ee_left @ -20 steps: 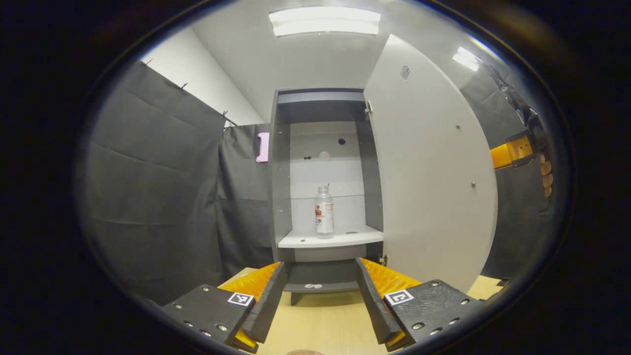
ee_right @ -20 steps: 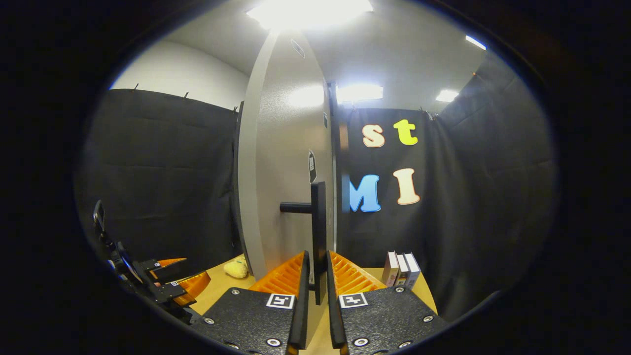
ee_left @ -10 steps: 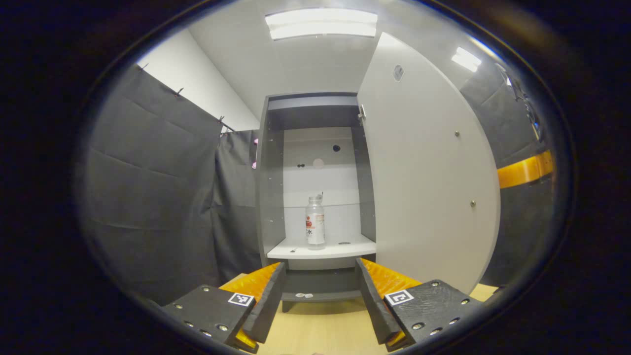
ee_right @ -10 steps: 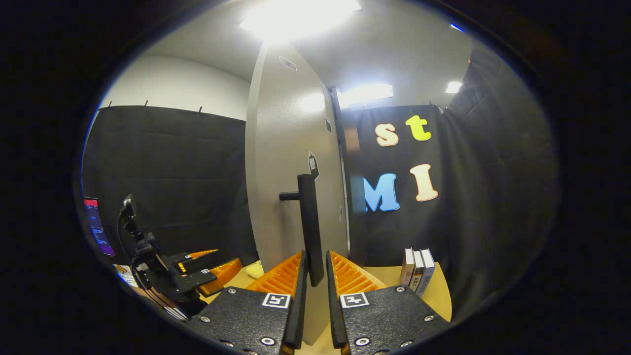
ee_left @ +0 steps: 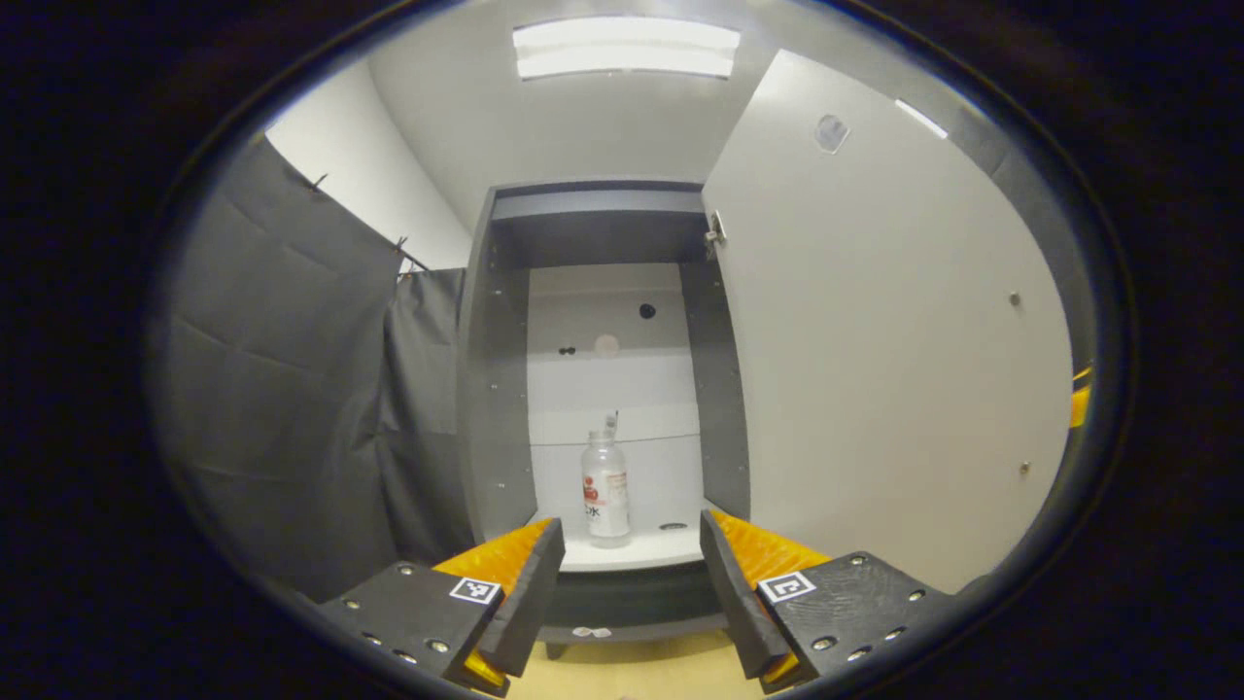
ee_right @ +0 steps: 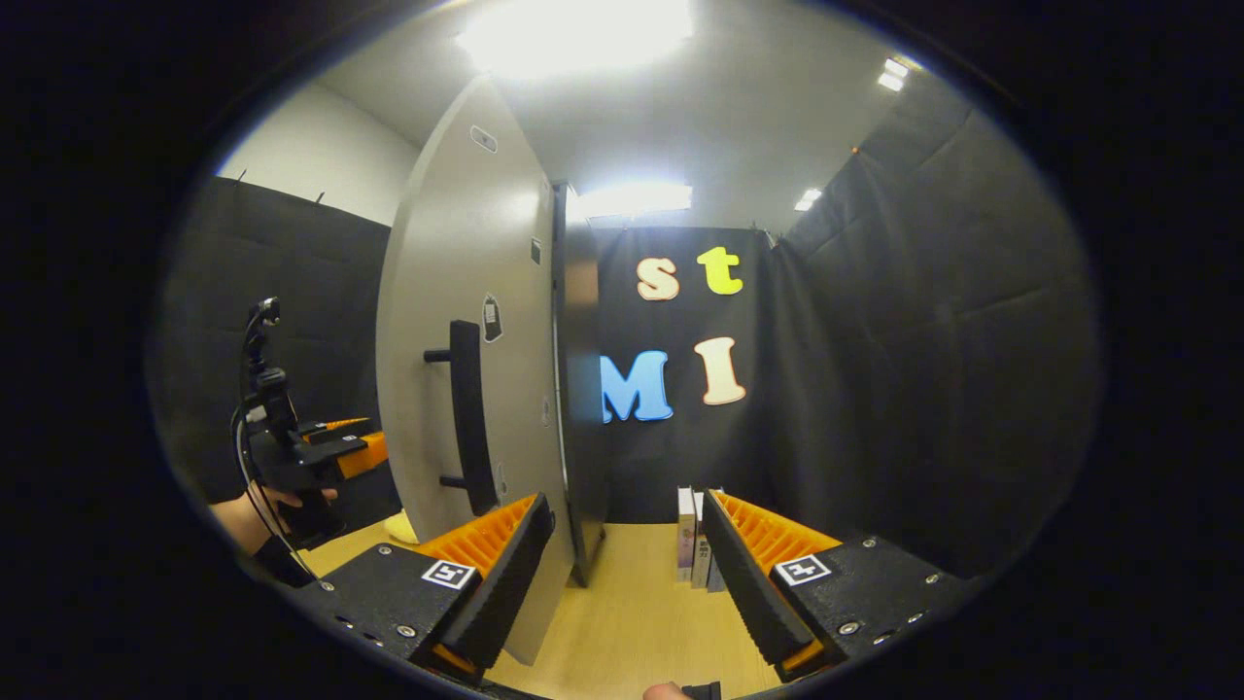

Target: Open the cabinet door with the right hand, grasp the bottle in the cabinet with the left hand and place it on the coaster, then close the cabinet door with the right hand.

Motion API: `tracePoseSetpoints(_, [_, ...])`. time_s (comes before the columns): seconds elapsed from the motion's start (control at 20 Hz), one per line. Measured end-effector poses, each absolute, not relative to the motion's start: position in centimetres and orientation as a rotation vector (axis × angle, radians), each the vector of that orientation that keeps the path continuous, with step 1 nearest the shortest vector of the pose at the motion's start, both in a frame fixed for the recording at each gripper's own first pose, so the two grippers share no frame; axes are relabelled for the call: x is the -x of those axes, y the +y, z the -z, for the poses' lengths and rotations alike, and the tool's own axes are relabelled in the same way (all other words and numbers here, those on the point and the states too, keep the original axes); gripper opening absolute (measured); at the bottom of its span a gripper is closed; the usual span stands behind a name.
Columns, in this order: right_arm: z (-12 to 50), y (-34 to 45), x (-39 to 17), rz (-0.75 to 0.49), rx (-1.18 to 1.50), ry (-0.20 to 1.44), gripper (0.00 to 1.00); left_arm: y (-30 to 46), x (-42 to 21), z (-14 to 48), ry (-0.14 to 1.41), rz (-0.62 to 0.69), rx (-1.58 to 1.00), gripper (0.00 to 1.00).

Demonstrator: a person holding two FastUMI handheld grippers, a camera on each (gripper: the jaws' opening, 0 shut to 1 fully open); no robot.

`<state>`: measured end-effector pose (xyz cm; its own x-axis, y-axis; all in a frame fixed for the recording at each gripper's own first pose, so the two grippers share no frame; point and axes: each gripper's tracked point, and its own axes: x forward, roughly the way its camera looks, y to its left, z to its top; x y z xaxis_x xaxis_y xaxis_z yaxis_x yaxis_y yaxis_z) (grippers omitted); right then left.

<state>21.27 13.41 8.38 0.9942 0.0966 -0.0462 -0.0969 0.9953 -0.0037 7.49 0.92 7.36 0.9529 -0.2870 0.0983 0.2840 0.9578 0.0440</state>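
Your left hand (ee_right: 267, 510): in the right gripper view it sits left of the cabinet door, fingers wrapped round the dark handle of the left gripper, whose orange fingers point toward the door.
Left gripper (ee_left: 632, 608): released; in the left gripper view you hold it level, facing the cabinet opening, its two black-and-orange fingers spread wide with nothing between them.
Bottle (ee_left: 605, 489): your task piece stands upright on the cabinet's white shelf (ee_left: 671, 554), left of the cabinet door and well beyond your left fingertips. It is clear plastic, round, with a white label carrying a red patch.
Cabinet (ee_left: 496, 389): grey side walls, pale back panel with a few small dark holes, a matt boxy shape, open at the front.
Cabinet door (ee_left: 875, 340): swung wide open on its hinges at the cabinet's right side; flat, smooth, light grey, with small screw heads on the inner face. In the right gripper view its outer face carries a long black bar handle (ee_right: 466, 428), upright.
Right gripper (ee_right: 622, 574): released; the ribbed orange fingers stand wide apart, clear of the handle, with the door's edge just off the left finger.
Books (ee_right: 695, 535): a few stand upright on the pale wooden table (ee_right: 632, 612), right of the cabinet door, between your right fingers as seen.
Yellow soft item (ee_right: 398, 528): low, left of the door; too hidden to identify.
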Motion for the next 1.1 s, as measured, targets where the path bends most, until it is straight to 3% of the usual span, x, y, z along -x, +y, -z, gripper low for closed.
tracePoseSetpoints(0.1, [-8.1,12.5,-21.5,-0.037,0.014,0.042,0.95,0.5,-9.6,-7.4,-0.092,0.318,-0.022,0.81])
tracePoseSetpoints(0.15, [-8.0,12.1,-21.5,-0.012,0.014,0.045,0.95,0.2,-10.5,-7.4,-0.083,0.334,-0.012,0.87])
tracePoseSetpoints(0.35, [-7.1,11.1,-21.2,0.076,0.019,0.066,0.96,-0.3,-14.3,-7.2,-0.073,0.372,0.016,0.81])
tracePoseSetpoints(0.45, [-6.7,10.7,-21.2,0.124,0.015,0.077,0.96,-0.6,-16.6,-6.7,-0.06,0.384,0.036,0.87])
tracePoseSetpoints(0.5, [-6.5,10.6,-21.2,0.145,0.01,0.085,0.96,-0.8,-18.1,-6.4,-0.052,0.388,0.047,0.81])
tracePoseSetpoints(0.8, [-6.4,9.3,-20.0,0.297,0.0,0.083,0.96,-0.7,-27.2,-4.5,-0.017,0.388,0.034,0.8])
tracePoseSetpoints(1.1, [-6.3,8.6,-18.7,0.425,-0.053,0.053,0.95,-1.1,-32.4,-0.6,0.041,0.386,0.032,0.8])
